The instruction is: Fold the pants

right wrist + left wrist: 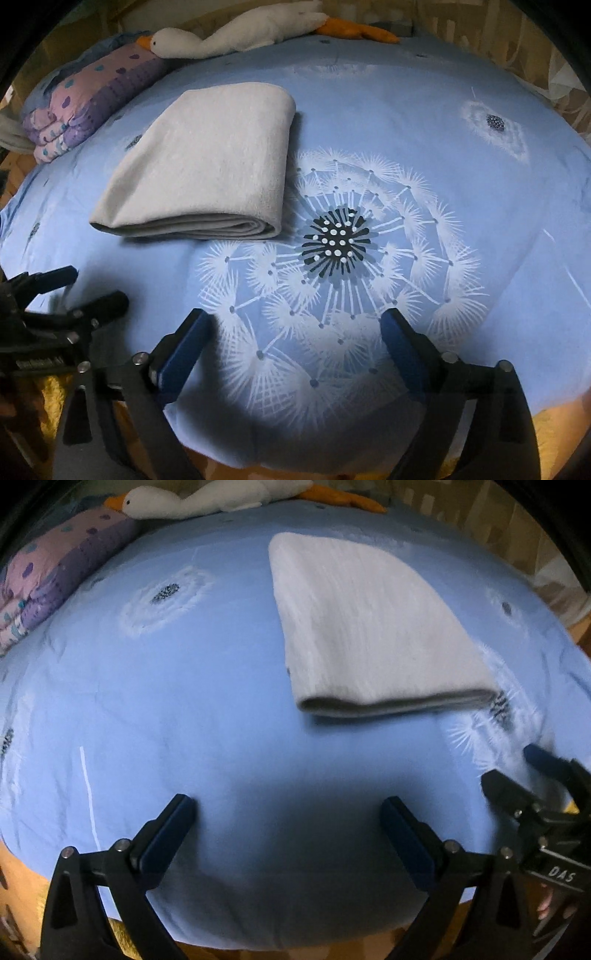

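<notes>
While dandelion print (338, 245) fills right view, left shows plain sheet (155, 716).

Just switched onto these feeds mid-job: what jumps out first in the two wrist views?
The pale grey pants lie folded into a neat stack on the blue bedspread, just left of its big white dandelion print. Both the left gripper and the right gripper are open and empty, short of the stack. At the far edge a white plush goose lies beside a folded purple quilt.
</notes>
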The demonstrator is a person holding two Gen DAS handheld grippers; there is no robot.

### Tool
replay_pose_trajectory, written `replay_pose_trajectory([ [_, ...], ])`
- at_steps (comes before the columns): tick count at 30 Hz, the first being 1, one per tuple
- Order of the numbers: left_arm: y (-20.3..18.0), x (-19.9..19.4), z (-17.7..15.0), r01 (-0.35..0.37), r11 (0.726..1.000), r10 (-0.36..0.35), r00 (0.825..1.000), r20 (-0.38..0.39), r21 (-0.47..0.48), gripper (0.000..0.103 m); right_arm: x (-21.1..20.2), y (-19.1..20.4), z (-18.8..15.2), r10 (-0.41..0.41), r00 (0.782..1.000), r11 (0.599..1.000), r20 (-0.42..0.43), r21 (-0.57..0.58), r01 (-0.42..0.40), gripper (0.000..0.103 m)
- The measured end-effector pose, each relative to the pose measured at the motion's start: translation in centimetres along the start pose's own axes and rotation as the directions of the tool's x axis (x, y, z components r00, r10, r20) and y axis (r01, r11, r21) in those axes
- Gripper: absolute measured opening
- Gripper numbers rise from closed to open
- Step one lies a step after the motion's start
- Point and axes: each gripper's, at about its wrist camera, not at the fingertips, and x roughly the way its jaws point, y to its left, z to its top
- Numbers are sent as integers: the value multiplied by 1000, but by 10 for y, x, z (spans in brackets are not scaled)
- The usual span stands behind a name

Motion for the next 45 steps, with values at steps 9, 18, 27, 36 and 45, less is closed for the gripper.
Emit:
replay_pose_trajectory([
  [9,0,0,-5,2,1000,-2,1000,4,-12,103,5,6,-2,-24,999,1000,23,-13,25,103],
  [18,3,1,-4,8,1000,-8,1000,9,-11,103,6,6,-4,-22,999,1000,33,-16,22,103],
  [27,3,1,-3,10,1000,-10,1000,9,-13,103,6,7,-4,-23,999,1000,35,-18,24,103],
  [36,4,1,-4,11,1000,-11,1000,9,-12,103,6,7,-4,-23,999,1000,35,-18,24,103],
  [45,5,1,-4,12,1000,-12,1000,9,-10,103,6,7,-4,-23,999,1000,35,-18,24,103],
])
